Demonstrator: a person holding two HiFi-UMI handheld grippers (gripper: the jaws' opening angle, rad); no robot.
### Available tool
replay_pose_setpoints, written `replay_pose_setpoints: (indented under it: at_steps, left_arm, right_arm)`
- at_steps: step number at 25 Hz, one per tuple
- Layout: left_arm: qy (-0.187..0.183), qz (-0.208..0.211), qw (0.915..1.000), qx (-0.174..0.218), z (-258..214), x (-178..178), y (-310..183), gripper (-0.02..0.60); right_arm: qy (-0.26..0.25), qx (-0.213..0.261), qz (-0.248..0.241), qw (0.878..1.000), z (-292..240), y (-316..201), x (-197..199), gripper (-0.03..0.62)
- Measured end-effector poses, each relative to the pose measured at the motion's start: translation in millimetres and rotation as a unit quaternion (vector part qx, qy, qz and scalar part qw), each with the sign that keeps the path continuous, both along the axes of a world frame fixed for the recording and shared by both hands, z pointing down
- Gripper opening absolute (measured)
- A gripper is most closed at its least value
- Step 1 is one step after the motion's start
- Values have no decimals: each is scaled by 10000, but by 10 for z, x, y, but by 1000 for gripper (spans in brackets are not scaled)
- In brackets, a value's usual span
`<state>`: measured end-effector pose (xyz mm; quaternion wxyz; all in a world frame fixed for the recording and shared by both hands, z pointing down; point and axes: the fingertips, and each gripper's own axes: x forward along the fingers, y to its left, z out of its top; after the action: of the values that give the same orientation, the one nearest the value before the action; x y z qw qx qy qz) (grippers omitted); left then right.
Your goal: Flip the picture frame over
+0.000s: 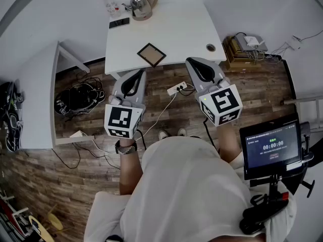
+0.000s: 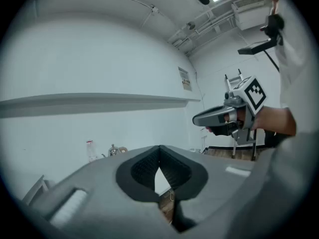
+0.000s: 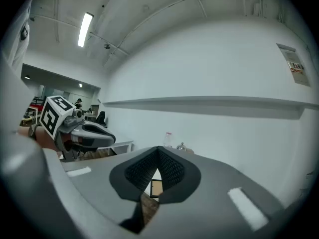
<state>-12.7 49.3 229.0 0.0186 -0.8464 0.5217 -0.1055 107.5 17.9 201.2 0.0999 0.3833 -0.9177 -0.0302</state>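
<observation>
Picture frame (image 1: 151, 54): lies flat on the white table (image 1: 171, 29), near the front edge, turned like a diamond with one corner toward the person; dark rim, brownish middle; which face is up I cannot tell.
Left gripper (image 1: 136, 74): at 7 o'clock of the frame, its tip near the table's front edge; the two black pads meet at the tip, nothing between them; not touching the frame.
Right gripper (image 1: 194, 63): at 4 o'clock of the frame, held almost level; its tongs are also closed together and empty; the frame shows through the small gap under its pads, well apart from them.
Other things: a kettle (image 1: 142, 5) and a bottle (image 1: 107, 1) at the far edge, at about 12 and 11 o'clock of the frame; a dark flat device (image 1: 119, 22) between them and the frame.
Step in hand: by my judgement the approach - the flip is not yet begun.
How to do it well: open one gripper wide before reaching the frame; come in low at the near corner, because the rim is thin and lies flat; take the rim only, not the middle; lift that side and let the opposite side stay on the table as a hinge; use the other gripper - closed is fine - to stop the frame sliding; lay it down slowly.
Risk: the frame is close to the table edge and could slip off to the floor.
</observation>
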Motion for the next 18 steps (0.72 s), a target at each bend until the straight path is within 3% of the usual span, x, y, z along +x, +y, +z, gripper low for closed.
replay_pose_setpoints:
  at_steps: [6, 12, 18]
  left_arm:
    - [-110, -13, 9999, 36, -24, -69, 43, 2]
    - [-127, -22, 9999, -92, 143, -175, -7, 2]
    - [-71, -144, 9994, -313, 348, -274, 132, 2]
  right_arm:
    - [-70, 105, 90, 9999, -82, 20, -90, 2]
    - [1174, 666, -247, 9905, 80, -27, -253, 3]
    - [1266, 447, -386, 9902, 265, -2, -359, 15]
